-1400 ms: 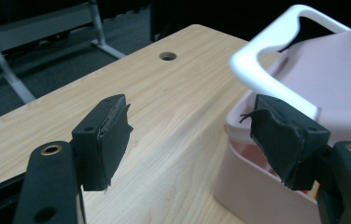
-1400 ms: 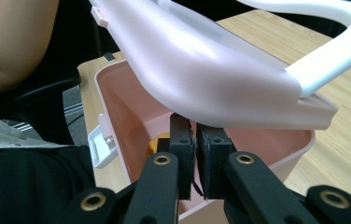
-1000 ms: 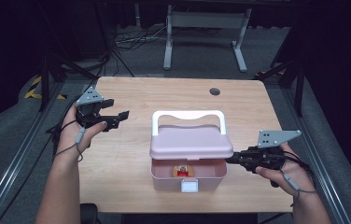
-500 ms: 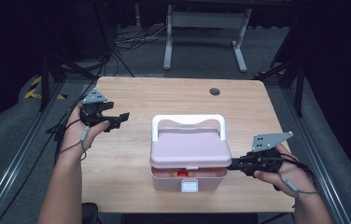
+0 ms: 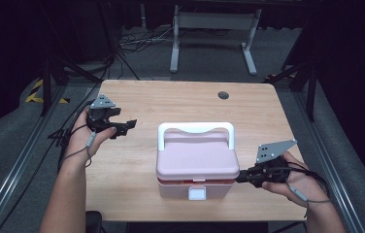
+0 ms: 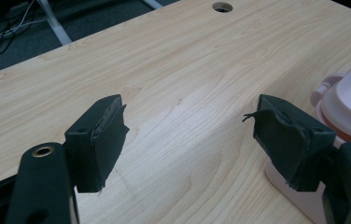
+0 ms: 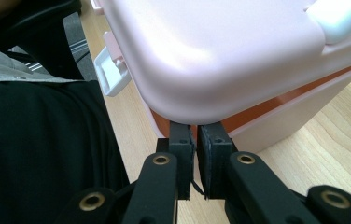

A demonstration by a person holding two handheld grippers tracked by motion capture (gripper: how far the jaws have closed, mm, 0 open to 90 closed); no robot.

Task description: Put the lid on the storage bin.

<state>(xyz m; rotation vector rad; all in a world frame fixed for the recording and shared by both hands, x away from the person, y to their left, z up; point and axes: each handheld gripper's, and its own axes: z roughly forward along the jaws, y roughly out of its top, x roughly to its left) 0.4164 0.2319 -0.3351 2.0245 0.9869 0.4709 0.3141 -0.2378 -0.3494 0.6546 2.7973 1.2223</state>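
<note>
A pink box [image 5: 197, 162] with a white handle [image 5: 195, 130] and white front latch [image 5: 197, 193] is seen at the lower centre of the wooden table [image 5: 171, 102] in the high view. Its lid [image 7: 211, 51] is raised slightly, so that an orange gap is shown beneath it. The right gripper [image 5: 242, 178], at the lower right, is closed to a narrow slit, its tips tucked under the lid's right edge. The left gripper [image 5: 127, 124], at the left and well apart from the box, is held wide with nothing between its pads [image 6: 100, 140]. A round hole [image 5: 223, 95] is seen near the table's far edge, and a metal stand [image 5: 213, 29] on the floor beyond.
</note>
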